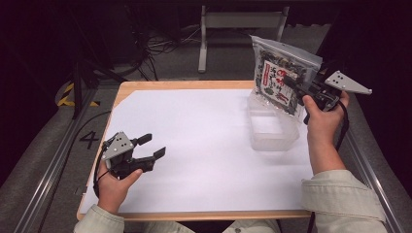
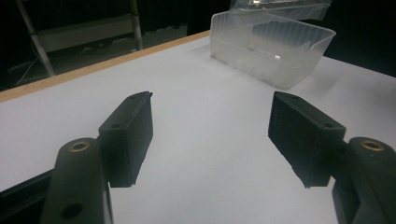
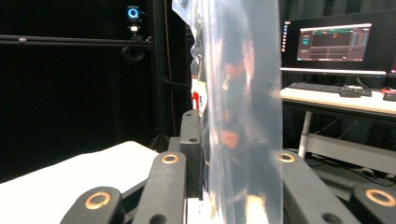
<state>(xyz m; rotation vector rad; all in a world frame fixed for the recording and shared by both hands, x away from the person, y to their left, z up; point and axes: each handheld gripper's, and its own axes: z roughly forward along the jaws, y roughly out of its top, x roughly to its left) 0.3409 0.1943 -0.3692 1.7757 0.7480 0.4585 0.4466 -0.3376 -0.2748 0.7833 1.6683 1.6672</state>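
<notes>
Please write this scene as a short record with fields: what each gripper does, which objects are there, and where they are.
held object: clear plastic bag with dark contents and a red-and-white label, raised above the container
right gripper: shut on the bag
left gripper: open, nothing between its jaws, low over the white sheet
container: clear plastic rectangular tub, nothing visible inside it, at the right of the table
surface: white sheet on a wooden table

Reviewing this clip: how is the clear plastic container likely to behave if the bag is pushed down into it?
The clear plastic container looks thin-walled and empty, so it is probably light and may slide on the smooth white table. Its low, wide shape makes tipping unlikely. The walls may flex under the bag held by the right gripper.
</notes>
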